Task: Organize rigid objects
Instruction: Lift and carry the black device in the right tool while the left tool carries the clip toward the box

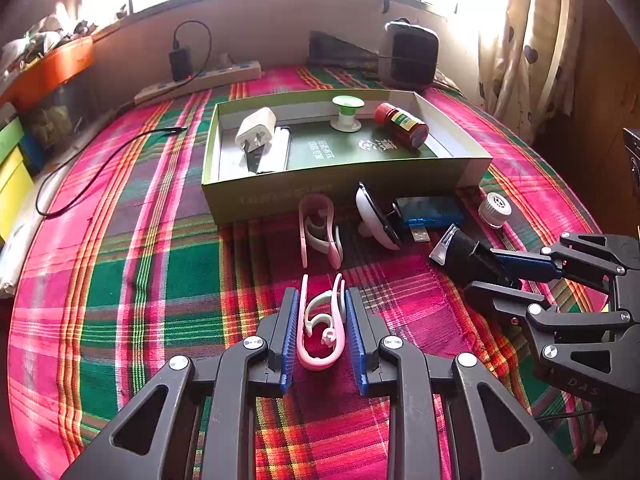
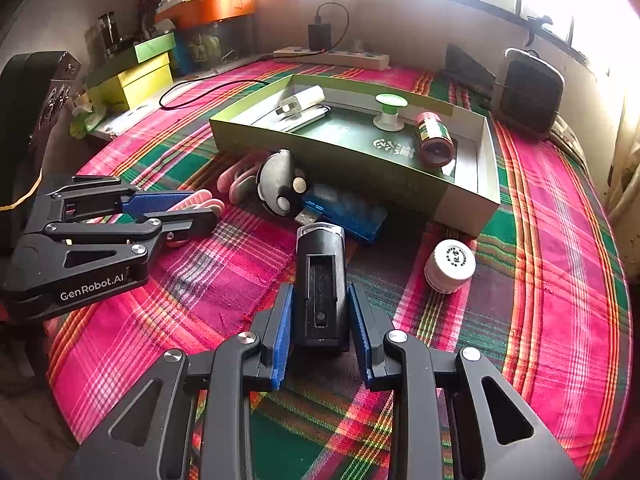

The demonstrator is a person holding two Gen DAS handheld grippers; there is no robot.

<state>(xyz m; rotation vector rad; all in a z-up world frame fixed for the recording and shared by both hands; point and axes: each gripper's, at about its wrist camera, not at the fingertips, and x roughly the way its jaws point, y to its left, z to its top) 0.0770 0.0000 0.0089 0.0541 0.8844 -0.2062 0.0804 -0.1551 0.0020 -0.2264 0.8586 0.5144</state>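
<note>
Sunlit windows and a plaid cloth point(image 1: 160, 280) in pink and green fill my left wrist view. My left tongs point(image 1: 322, 320) sit low over the cloth, their blue pads set to either side of a pink clip point(image 1: 320, 328); the pads are just beside its sides, and I cannot tell if they press it. Straight ahead of the tongs lies a second pink clip point(image 1: 320, 228), and beyond that the green box point(image 1: 340, 196), holding a white plug point(image 1: 256, 130), a green spool point(image 1: 347, 114) and a red-capped bottle point(image 1: 402, 126) lying on its side. Ahead and to the right of the tongs, near the box's front wall, are a round white gadget point(image 1: 376, 216), a blue USB stick point(image 1: 430, 212) and a white cap point(image 1: 495, 209). At far right my right tongs point(image 1: 516, 280) reach around a black device point(image 1: 464, 254).

Plaid cloth again carries everything in my right wrist view. My right tongs point(image 2: 320, 320) straddle the black device point(image 2: 320, 284), which lies lengthwise between the blue pads with slim gaps on both sides, so the tongs look slightly spread. Ahead of them lie the USB stick point(image 2: 348, 212) and the round gadget point(image 2: 280, 184), with the box point(image 2: 400, 176) behind. The white cap point(image 2: 450, 266) is to the right of the tongs. To the left, my left tongs point(image 2: 200, 208) frame the pink clip point(image 2: 198, 200).
</note>
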